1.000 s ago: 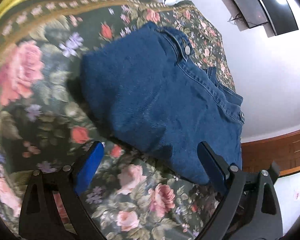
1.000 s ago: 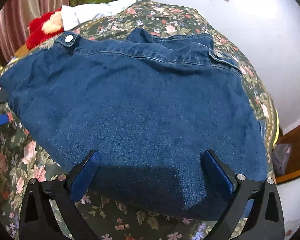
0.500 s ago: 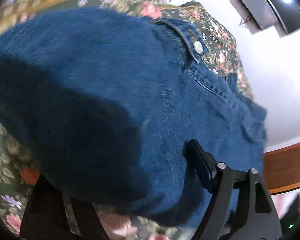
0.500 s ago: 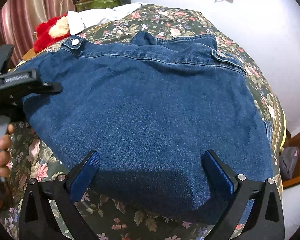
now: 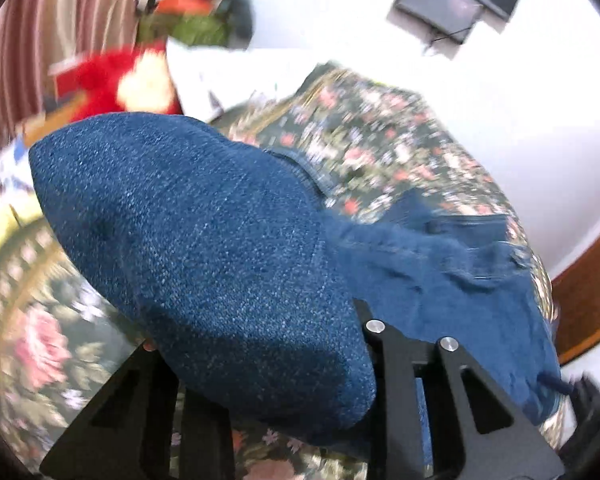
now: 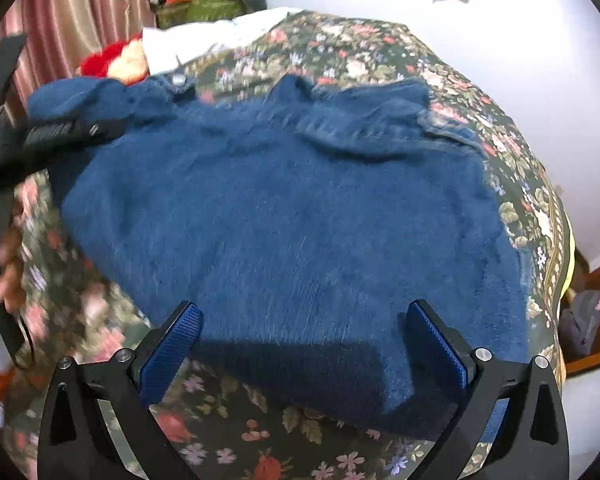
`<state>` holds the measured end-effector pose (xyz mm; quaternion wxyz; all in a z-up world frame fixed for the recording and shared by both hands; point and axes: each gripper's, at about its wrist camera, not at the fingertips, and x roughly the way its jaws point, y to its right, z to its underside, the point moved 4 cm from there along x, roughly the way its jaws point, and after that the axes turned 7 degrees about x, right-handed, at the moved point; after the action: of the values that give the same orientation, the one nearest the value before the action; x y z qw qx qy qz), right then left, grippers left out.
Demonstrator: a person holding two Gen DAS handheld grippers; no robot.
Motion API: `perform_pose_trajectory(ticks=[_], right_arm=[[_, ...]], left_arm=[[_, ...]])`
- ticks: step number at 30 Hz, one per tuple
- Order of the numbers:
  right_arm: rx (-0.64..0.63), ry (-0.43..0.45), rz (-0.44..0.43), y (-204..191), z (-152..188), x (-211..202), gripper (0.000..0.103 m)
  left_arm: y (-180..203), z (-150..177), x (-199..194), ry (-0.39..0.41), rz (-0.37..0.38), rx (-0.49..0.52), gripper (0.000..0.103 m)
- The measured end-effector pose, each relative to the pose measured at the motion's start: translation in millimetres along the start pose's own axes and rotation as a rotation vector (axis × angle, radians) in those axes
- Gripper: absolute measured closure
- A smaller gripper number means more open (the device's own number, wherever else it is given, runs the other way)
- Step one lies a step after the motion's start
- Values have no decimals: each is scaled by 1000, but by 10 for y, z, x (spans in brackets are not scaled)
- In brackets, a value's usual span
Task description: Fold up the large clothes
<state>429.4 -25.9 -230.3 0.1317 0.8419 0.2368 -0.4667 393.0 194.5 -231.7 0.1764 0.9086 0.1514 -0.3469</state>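
Observation:
A blue denim garment (image 6: 300, 220) lies spread on a floral bedspread (image 6: 340, 40). My left gripper (image 5: 256, 332) is closing on the garment's left edge. A thick fold of denim (image 5: 204, 248) bulges up between its jaws and hides the pads. In the right wrist view the left gripper (image 6: 60, 132) holds that edge raised off the bed, with a person's hand (image 6: 8, 276) behind it. My right gripper (image 6: 300, 328) stands open over the garment's near edge, the cloth lying between its blue pads (image 6: 172, 344) without being pinched.
A red plush toy (image 6: 108, 60) and a white cloth (image 6: 220, 36) lie at the far end of the bed, before a striped curtain (image 6: 60, 20). A screen (image 5: 440, 0) hangs on the white wall. Wooden furniture (image 5: 588, 292) and a bag (image 6: 584, 320) are at the right.
The left gripper slid onto the garment's left edge, its jaws came together on a fold of denim, and it rose and rolled, lifting that edge. The right gripper stayed put, open.

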Motion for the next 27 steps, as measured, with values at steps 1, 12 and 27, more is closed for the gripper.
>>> perform_pose_trajectory(ticks=[1, 12, 27], right_arm=[[24, 14, -16, -4, -50, -32, 0], [5, -122, -80, -592, 88, 526, 0], [226, -35, -227, 380, 195, -489, 0]], left_arm=[[11, 7, -98, 19, -3, 19, 75], [-45, 66, -482, 84, -80, 144, 76], [885, -270, -788, 226, -35, 366, 76]])
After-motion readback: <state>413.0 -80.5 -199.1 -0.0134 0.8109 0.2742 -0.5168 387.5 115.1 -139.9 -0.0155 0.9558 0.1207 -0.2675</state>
